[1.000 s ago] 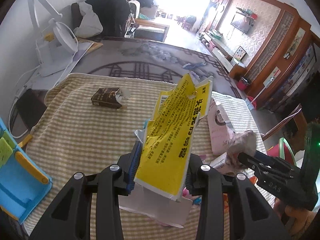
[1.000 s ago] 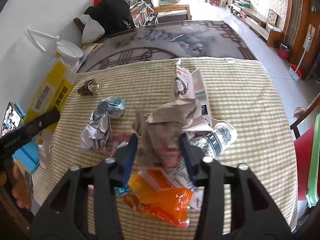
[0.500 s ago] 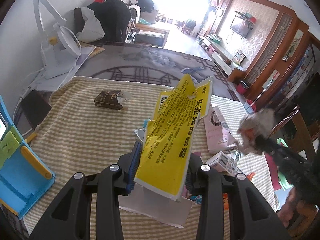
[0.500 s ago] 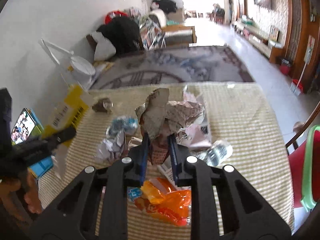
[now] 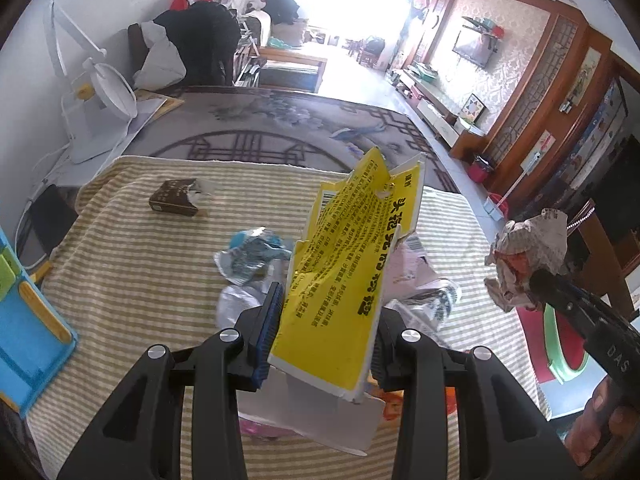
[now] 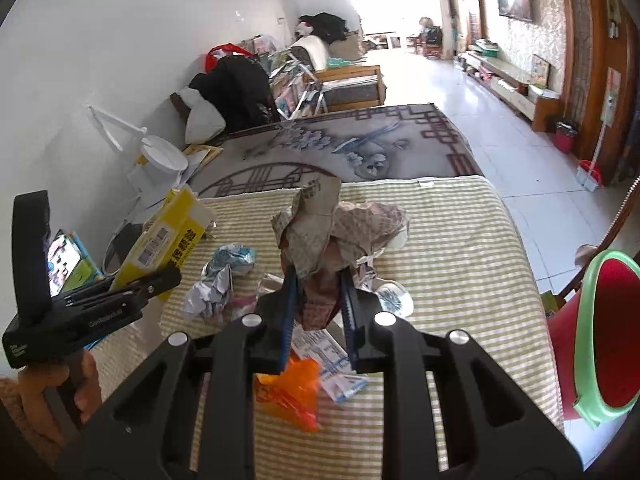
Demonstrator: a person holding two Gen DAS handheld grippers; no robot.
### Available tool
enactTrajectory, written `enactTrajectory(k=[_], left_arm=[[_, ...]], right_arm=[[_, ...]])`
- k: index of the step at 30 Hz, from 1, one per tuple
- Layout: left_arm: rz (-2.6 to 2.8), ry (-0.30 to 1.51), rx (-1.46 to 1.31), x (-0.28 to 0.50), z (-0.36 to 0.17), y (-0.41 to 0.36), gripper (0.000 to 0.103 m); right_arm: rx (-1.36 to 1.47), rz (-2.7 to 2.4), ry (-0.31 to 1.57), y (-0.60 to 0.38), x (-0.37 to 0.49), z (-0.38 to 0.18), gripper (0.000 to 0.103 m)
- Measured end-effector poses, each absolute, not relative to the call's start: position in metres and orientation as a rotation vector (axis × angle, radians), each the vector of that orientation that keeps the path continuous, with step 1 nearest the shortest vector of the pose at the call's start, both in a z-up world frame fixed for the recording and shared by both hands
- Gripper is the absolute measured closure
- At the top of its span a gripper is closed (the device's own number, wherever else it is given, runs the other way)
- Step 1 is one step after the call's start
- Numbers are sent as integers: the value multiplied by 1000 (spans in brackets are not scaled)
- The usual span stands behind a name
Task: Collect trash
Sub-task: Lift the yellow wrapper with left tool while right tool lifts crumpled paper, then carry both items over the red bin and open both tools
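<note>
The left gripper (image 5: 324,332) was clamped on a torn yellow carton (image 5: 352,272), which stood tilted above the desk (image 5: 132,280). The right gripper (image 6: 318,312) was nearly closed on a crumpled paper wad (image 6: 340,228), held clear of the striped cloth.

Below and ahead of the right gripper lay loose trash: an orange wrapper (image 6: 292,392), a printed slip (image 6: 332,360), a blue-and-silver wrapper (image 6: 232,260) and a white crumpled sheet (image 6: 208,296). A small brown box (image 5: 174,200) lay far ahead of the left gripper, toward its left, with bare cloth around it. The desk's far edge ran ahead of both grippers, with a patterned rug (image 6: 340,144) and open tiled floor (image 6: 500,152) beyond. The right edge of the desk stood close to a red bin with a green rim (image 6: 600,336), right of the right gripper.

One second earlier the wad rested on the trash pile between wider jaws; the jaws then closed on it and it rose off the desk. The carton's hold was unchanged.
</note>
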State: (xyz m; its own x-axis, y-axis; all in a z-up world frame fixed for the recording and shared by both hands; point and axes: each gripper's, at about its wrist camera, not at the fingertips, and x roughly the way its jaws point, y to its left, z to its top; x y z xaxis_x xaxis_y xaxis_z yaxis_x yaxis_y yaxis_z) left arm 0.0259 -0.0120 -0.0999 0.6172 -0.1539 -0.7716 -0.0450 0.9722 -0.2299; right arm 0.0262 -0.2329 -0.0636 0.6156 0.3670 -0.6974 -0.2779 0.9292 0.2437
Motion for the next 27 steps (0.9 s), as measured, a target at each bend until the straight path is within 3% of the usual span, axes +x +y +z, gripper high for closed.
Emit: enactTrajectory(k=[27], left_arm=[[-44, 891, -248, -1, -86, -240, 68]], right_arm=[[143, 521, 835, -448, 13, -60, 82]])
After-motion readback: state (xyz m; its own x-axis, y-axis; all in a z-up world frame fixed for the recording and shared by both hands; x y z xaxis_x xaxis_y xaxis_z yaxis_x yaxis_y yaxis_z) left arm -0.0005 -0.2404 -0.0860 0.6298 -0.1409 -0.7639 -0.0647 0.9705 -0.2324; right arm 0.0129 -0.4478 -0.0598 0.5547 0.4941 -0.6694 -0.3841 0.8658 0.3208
